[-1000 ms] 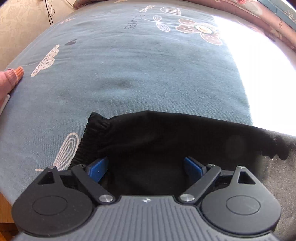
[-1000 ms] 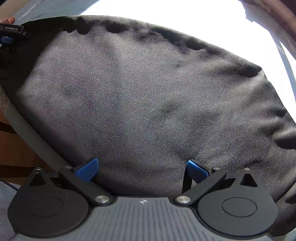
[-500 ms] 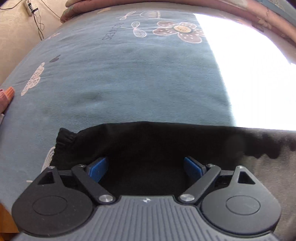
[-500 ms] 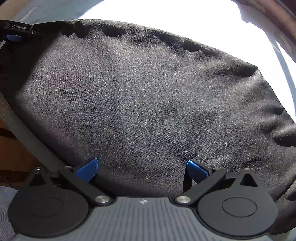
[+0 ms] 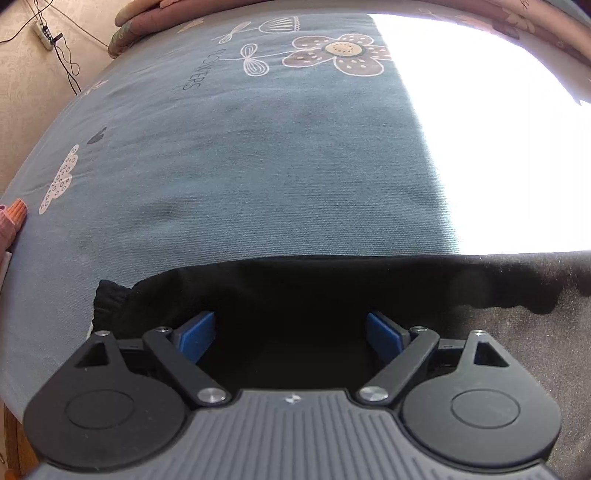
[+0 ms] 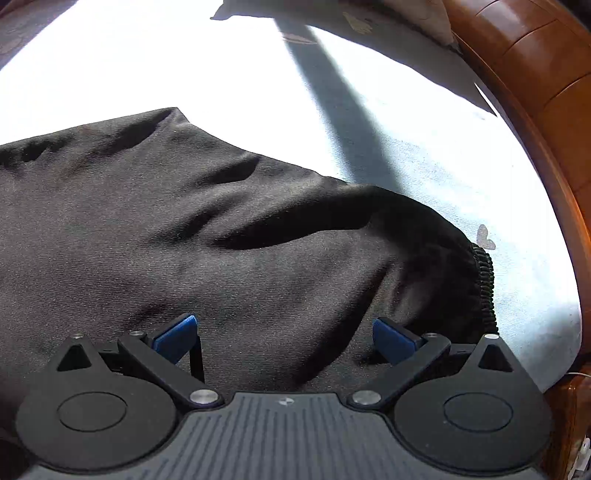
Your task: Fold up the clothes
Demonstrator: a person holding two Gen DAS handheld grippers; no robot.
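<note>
1. Bed (image 5: 258,166) under a blue-grey sheet printed with flowers and clouds, filling the left wrist view; bright sun patch from 12 to 3 o'clock.
2. Same bed sheet (image 6: 461,192) in the right wrist view, mostly washed out by sun, crossed by a dark shadow stripe at 12 to 1 o'clock.
3. Black garment (image 5: 303,295) spread flat on the bed, across the lower part of the left wrist view from 8 to 3 o'clock; far edge straight, gathered elastic end at 8 o'clock.
4. Same black garment (image 6: 184,229) in the right wrist view, rumpled, with a deep fold near centre and a ribbed elastic cuff (image 6: 484,288) at 3 o'clock.
5. Wooden bed frame (image 6: 535,92) curving from 1 to 4 o'clock in the right wrist view.
6. Left gripper (image 5: 290,332) at 6 o'clock, blue pads wide apart and closing slightly, over the dark cloth, nothing pinched.
7. Right gripper (image 6: 284,332) at 6 o'clock, blue pads spread wide over the garment, gripping nothing.
8. Pink and orange knitted sleeve end (image 5: 13,218) at 9 o'clock, at the bed's edge.
9. Power strip (image 5: 44,31) with cables on the floor at 11 o'clock.
</note>
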